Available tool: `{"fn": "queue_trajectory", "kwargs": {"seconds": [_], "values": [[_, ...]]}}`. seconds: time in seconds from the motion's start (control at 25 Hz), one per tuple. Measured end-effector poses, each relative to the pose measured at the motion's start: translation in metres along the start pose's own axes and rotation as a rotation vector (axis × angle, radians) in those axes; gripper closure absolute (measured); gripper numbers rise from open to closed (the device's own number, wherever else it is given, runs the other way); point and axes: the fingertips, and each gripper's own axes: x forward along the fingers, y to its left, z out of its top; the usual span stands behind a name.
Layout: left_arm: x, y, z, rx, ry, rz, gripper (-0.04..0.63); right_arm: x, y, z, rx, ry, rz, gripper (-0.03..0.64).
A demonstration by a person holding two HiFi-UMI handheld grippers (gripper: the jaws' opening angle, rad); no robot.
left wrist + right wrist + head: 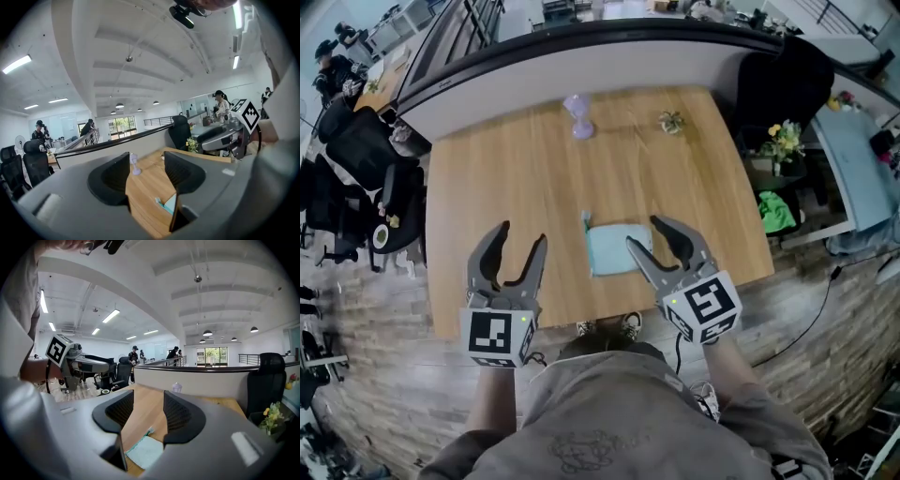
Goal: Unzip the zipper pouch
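All three views are brightly and evenly lit. Light is given by ceiling strips and by far windows, which are slightly blown out. Glare is seen where a strip sits at the frame's top. Only faint, soft shadows are cast on the table. Strong fisheye bending is shown: the wall is bowed in the head view, and both gripper views are ringed by black corners. The pouch is rendered sharply from above. The left gripper and right gripper are softened close to their lenses.
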Motion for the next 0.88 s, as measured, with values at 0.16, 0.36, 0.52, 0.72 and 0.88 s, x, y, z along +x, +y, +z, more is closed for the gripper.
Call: {"fn": "queue_trajectory", "kwargs": {"seconds": [0.16,0.36,0.52,0.72,0.88], "values": [[0.012,0.005,-0.035,-0.017,0.051,-0.014,0.367,0.016,0.008,-0.031,0.02,0.067,0.013,0.408],[0.019,0.008,-0.089,-0.052,0.154,-0.047,0.366,0.038,0.026,-0.077,0.038,0.17,0.04,0.408],[0.027,0.006,-0.121,-0.076,0.208,-0.084,0.365,0.054,0.037,-0.114,0.028,0.263,0.057,0.408],[0.024,-0.001,-0.174,-0.084,0.308,-0.145,0.365,0.072,0.05,-0.153,0.143,0.295,0.084,0.41],[0.022,-0.007,-0.211,-0.102,0.371,-0.179,0.365,0.085,0.062,-0.193,0.147,0.38,0.101,0.41]]}}
